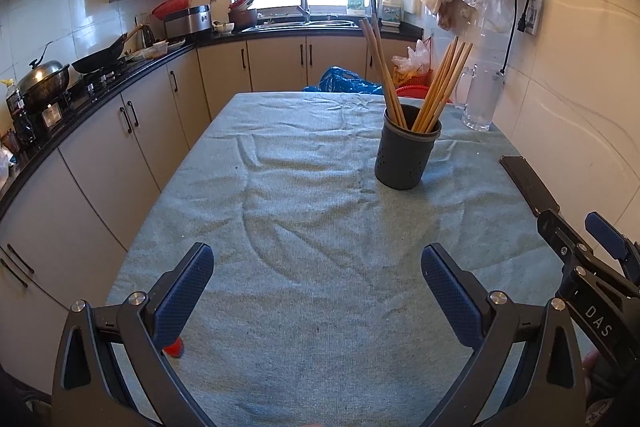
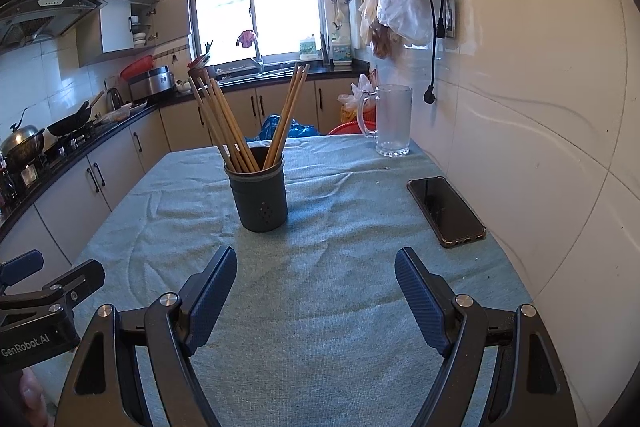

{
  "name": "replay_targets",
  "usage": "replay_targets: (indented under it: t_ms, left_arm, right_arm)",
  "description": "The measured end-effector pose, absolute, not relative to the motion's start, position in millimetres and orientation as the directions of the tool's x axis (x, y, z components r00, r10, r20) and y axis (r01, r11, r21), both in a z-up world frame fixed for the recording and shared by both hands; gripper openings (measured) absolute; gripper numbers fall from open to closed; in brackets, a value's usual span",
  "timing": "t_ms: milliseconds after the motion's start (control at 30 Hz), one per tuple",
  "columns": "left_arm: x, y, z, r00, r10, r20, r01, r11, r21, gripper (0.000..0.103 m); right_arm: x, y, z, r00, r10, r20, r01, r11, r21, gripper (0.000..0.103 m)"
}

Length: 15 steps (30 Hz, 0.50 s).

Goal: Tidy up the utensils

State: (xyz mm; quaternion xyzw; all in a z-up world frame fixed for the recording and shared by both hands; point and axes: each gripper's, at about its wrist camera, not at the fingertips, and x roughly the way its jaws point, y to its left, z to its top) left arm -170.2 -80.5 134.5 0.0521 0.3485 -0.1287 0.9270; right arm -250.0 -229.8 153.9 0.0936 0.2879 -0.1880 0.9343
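The table (image 2: 320, 307), under a blue-green cloth, carries everything. A glass mug (image 2: 394, 121) stands at its far right corner, and a phone (image 2: 446, 211) lies along the right edge. The dark holder (image 2: 262, 197) sits mid-table toward the far end, with the chopsticks (image 2: 228, 125) in it leaning in 2 bunches. The left gripper (image 1: 318, 285) and right gripper (image 2: 316, 287) hover over the near edge, both spread wide and empty. No loose utensils show, so the sorting looks finished; next, probably just withdraw
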Motion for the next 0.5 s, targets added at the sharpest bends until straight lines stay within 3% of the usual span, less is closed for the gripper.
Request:
replay_targets:
  t_ms: [500]
  left_arm:
    - [-165.2, -81.8, 124.6, 0.701, -0.203, -0.684, 0.279, 0.96, 0.001, 0.103]
  right_arm:
    - [-243.7, -232.2, 145.1, 0.75, -0.292, -0.593, 0.401, 0.914, 0.058, 0.085]
